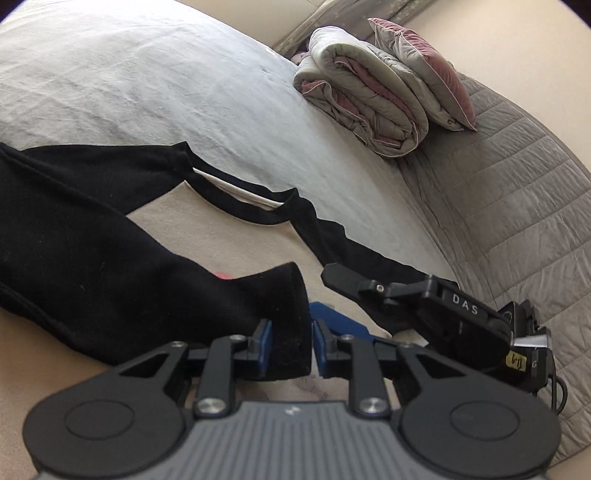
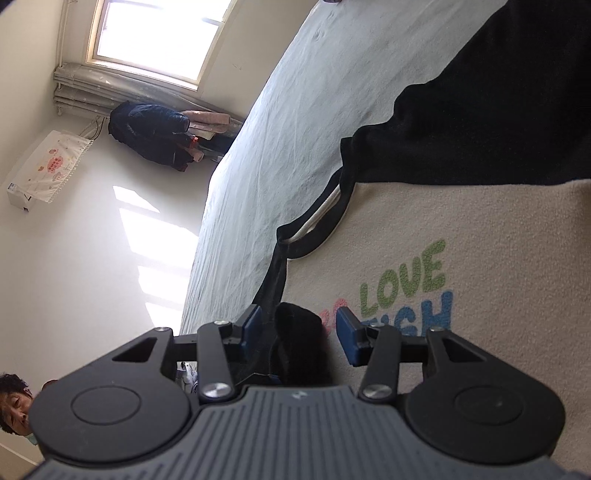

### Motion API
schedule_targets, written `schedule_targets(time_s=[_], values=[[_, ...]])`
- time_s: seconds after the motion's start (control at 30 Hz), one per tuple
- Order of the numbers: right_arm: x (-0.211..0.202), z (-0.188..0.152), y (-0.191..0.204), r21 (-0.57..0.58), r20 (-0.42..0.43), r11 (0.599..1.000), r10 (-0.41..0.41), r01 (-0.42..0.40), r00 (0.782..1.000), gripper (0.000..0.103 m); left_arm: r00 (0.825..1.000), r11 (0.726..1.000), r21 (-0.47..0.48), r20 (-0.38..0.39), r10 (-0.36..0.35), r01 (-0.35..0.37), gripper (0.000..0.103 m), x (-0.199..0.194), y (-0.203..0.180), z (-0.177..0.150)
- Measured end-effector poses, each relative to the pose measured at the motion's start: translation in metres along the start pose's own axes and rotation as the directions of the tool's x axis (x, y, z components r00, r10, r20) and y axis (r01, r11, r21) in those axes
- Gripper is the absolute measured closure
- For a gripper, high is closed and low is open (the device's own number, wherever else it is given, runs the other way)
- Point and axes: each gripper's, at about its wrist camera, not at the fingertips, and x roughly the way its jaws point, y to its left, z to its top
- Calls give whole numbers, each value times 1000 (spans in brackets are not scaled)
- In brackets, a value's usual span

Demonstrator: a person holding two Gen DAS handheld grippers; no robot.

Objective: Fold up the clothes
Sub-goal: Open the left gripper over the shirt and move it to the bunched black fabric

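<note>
A cream sweatshirt [image 2: 498, 295] with black sleeves and black collar lies flat on the bed, its "LOVE" print [image 2: 402, 280] showing. In the left wrist view my left gripper [image 1: 291, 339] is shut on the cuff of a black sleeve [image 1: 110, 266] folded across the cream front [image 1: 221, 236]. My right gripper [image 1: 388, 295] lies just to its right, over the other black sleeve [image 1: 332, 236]. In the right wrist view my right gripper [image 2: 299, 328] stands open around that sleeve's cuff [image 2: 299, 332], the pads apart from the cloth.
The light grey bedsheet [image 1: 147, 81] spreads beyond the shirt. A rolled duvet [image 1: 362, 107] and a pillow [image 1: 424, 70] sit on the grey quilted cover [image 1: 517, 192] at the right. Across the room are a window [image 2: 159, 33] and piled clothes [image 2: 155, 129].
</note>
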Motion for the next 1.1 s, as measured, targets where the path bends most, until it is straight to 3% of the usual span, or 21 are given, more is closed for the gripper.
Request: schedule_targets(time_s=[0.07, 0.17, 0.27, 0.4, 0.5, 0.6, 0.7, 0.8, 0.93, 1.1], values=[[0, -2, -2, 2, -3, 1000, -5, 5, 1000, 54, 1000, 1000, 24, 29, 7, -8, 65, -10, 2, -2], [-2, -6, -1, -10, 0, 1000, -30, 30, 1000, 54, 996, 997, 55, 80, 48, -52, 64, -30, 7, -1], [0, -14, 4, -73, 8, 993, -92, 92, 996, 54, 980, 991, 51, 159, 118, -127, 64, -56, 20, 3], [7, -31, 15, -192, 33, 962, -191, 194, 981, 54, 930, 961, 33, 262, 258, -276, 62, -83, 42, 9], [14, -45, 23, -288, 80, 919, -257, 269, 963, 58, 892, 936, -27, 293, 344, -352, 62, -94, 67, 13], [24, -57, 32, -359, 126, 869, -317, 341, 940, 69, 869, 920, -82, 307, 388, -382, 62, -103, 89, 16], [34, -66, 42, -434, 161, 807, -369, 402, 915, 89, 854, 902, -98, 293, 429, -420, 61, -106, 103, 20], [30, -65, 55, -428, 172, 815, -351, 391, 920, 93, 831, 875, -124, 277, 483, -467, 57, -107, 114, 21], [18, -55, 79, -438, 228, 808, -324, 394, 918, 94, 839, 876, -171, 252, 482, -452, 56, -111, 125, 23], [8, -45, 101, -478, 291, 771, -313, 421, 904, 94, 851, 886, -191, 252, 460, -422, 55, -113, 127, 22]])
